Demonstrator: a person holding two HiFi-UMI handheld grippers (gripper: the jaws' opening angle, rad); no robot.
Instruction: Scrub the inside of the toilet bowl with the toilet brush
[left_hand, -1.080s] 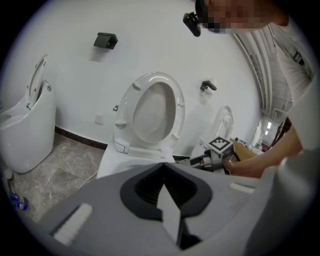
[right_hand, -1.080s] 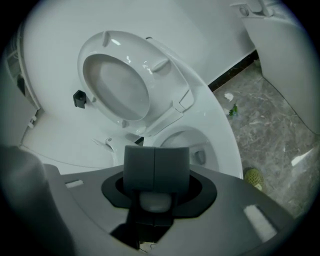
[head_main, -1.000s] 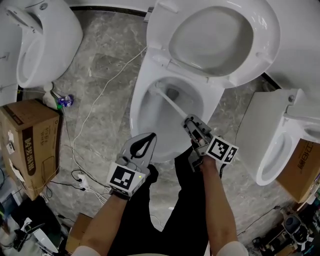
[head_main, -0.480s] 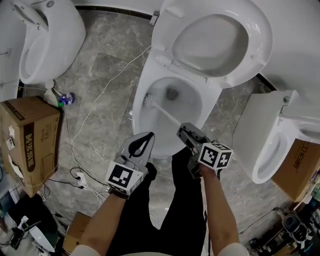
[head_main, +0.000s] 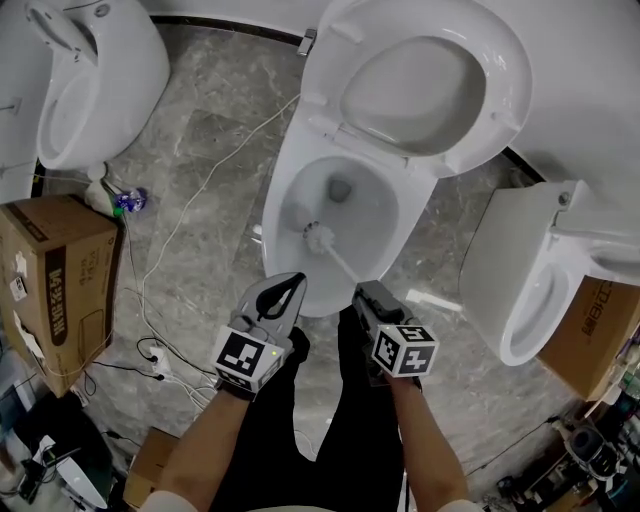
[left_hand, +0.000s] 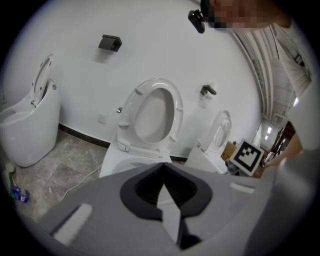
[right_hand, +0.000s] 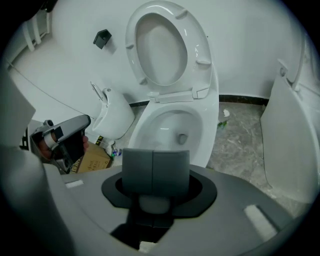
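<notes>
The white toilet (head_main: 285, 170) stands in the middle of the head view with seat and lid (head_main: 430, 80) raised. The white toilet brush head (head_main: 318, 237) rests low inside the bowl (head_main: 365, 215), on its near wall. Its thin handle (head_main: 343, 264) slants back into my right gripper (head_main: 364, 292), which is shut on it. In the right gripper view the shut jaws hide the brush; the bowl (right_hand: 167, 127) lies just beyond. My left gripper (head_main: 288, 288) hovers at the bowl's near rim, shut and holding nothing. In the left gripper view, the left gripper (left_hand: 162, 166) points at the raised seat (left_hand: 154, 112).
A second toilet (head_main: 90, 80) stands at the far left and a third (head_main: 530, 290) at the right. Cardboard boxes (head_main: 55, 280) (head_main: 600, 330) flank them. White cables (head_main: 190, 210) run over the grey stone floor, with a small blue thing (head_main: 130, 202) beside the left toilet.
My right gripper has drawn back toward the person and to the left. The brush head slid from the bowl's far left side down to its near wall. The left gripper barely moved.
</notes>
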